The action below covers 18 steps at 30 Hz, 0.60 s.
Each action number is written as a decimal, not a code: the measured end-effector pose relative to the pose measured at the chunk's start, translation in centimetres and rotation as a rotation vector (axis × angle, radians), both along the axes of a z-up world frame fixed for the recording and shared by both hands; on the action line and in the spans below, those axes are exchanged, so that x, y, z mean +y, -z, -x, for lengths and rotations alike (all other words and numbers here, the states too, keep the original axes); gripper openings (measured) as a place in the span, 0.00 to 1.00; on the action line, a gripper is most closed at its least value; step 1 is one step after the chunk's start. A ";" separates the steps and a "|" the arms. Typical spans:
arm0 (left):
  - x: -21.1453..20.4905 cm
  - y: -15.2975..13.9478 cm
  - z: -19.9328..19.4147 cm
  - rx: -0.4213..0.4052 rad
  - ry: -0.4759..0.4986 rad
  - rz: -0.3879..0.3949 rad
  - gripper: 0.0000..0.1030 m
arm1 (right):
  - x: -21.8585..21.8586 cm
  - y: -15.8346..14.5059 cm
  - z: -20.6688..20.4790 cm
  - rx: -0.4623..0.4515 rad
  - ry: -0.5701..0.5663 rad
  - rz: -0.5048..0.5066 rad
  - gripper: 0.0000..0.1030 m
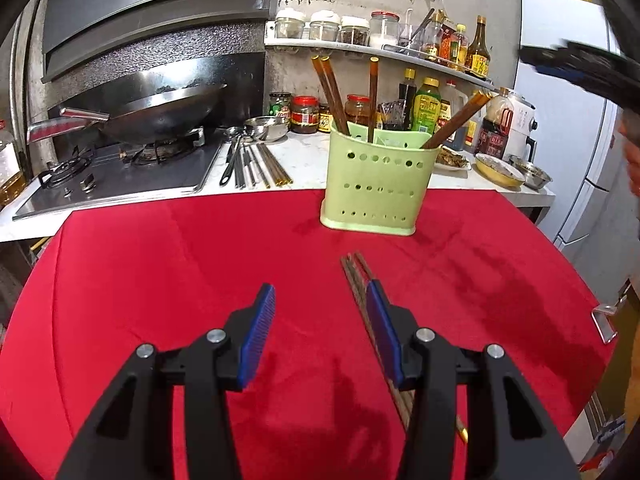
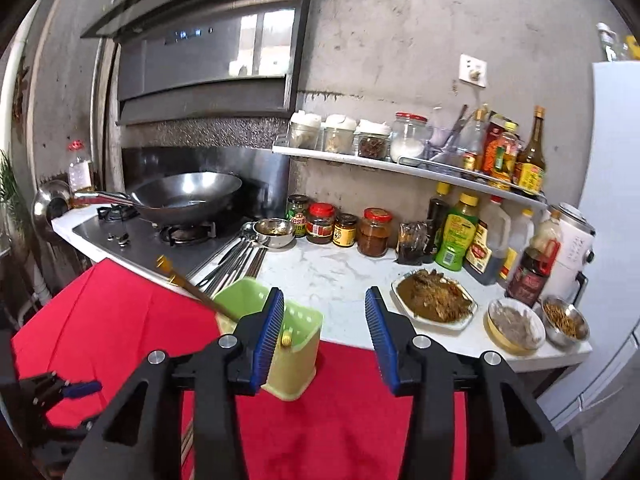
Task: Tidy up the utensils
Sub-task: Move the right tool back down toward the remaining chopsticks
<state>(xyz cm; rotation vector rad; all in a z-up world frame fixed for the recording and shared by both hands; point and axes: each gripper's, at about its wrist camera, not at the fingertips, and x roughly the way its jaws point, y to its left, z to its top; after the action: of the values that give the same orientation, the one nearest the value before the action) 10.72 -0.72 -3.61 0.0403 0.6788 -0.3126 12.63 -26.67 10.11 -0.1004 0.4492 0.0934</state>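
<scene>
Left wrist view: the left tool [image 1: 320, 320] hangs low over the red cloth [image 1: 160, 260] of the desk with its fingers wide apart and nothing between them. A small bundle of brown chopsticks [image 1: 354, 276] lies flat on the cloth, running under the right finger toward the near edge of the desk. The green holder [image 1: 378, 184] stands upright near the far edge of the cloth, and four chopsticks already lean inside it. More metal utensils [image 1: 256, 164] lie on the white counter behind, beside the stove.

Right wrist view: the right tool [image 2: 324, 320] is raised above the far edge of the desk, also wide apart and holding nothing. The green holder is partly hidden behind its left finger, with one chopstick sticking out to the left. The left tool shows blurred at the lower left.

I judge that the step in hand is picking up the loose chopsticks. Next, the left tool should shift a little to the right, so the bundle lies between its fingers, then close and carry it into the holder.
</scene>
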 end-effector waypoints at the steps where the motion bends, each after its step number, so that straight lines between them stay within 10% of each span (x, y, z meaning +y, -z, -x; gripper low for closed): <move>1: 0.1 0.1 0.4 0.003 -0.007 -0.008 0.45 | -0.1 0.6 1.0 0.004 -0.001 -0.002 0.44; 18: 1.7 6.4 5.6 0.095 -0.085 -0.088 0.45 | 5.4 18.5 11.0 0.269 -0.107 -0.005 0.44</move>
<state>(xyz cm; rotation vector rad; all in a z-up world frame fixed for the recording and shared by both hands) 5.17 0.99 -10.04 0.0805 0.7860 -0.2038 1.60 -21.23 -8.37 -0.1077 0.7121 0.2149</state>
